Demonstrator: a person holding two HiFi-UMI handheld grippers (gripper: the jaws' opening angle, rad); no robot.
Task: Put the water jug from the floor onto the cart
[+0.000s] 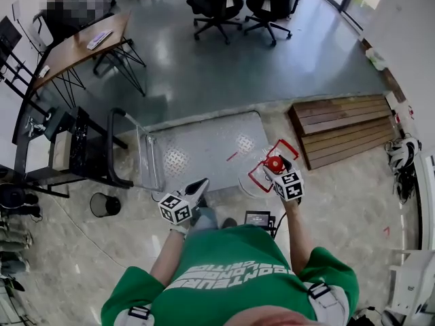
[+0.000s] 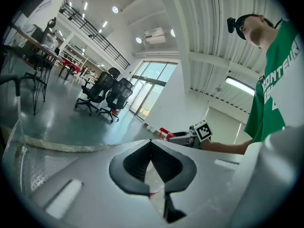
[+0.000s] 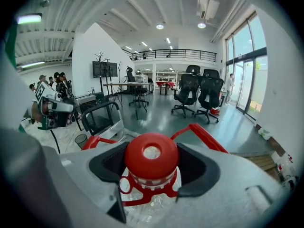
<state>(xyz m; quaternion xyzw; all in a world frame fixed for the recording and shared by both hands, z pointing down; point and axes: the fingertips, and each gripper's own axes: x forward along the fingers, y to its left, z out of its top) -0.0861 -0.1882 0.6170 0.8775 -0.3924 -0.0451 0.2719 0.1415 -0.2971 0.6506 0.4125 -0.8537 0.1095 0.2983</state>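
The water jug is clear plastic with a red cap and a red carrying handle. My right gripper is shut on its neck just under the cap, jaws on either side. The jug stands or hangs at the near right corner of the cart, a flat grey checker-plate platform with a black push handle at its left end. My left gripper is shut and holds nothing, over the cart's near edge. In the left gripper view the jug's handle is visible beyond the jaws.
A wooden pallet lies right of the cart. A small black bin and a black rack stand to the left. A table and office chairs stand farther off. My legs are just behind the cart.
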